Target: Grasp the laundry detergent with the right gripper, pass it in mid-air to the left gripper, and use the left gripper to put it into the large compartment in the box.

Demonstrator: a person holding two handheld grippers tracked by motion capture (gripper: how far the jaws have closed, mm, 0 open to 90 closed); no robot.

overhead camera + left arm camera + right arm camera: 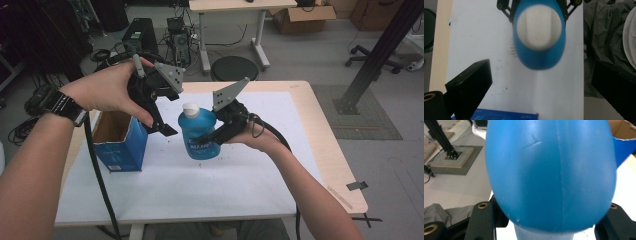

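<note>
We grip the blue plastic bottle [199, 134] firmly in our right claw [216, 134], centring the wide-open, empty left claw [167, 127] over its white cap [190, 108].

You get even, soft light on the white tabletop [240, 185]; the blue bottle [539, 35] blurs in both gripper views.

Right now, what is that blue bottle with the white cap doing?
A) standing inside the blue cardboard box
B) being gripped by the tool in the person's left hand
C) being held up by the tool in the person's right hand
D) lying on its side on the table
C: the right tool clamps the blue bottle by its body, while the left tool sits open above it, beside the blue box.
</note>
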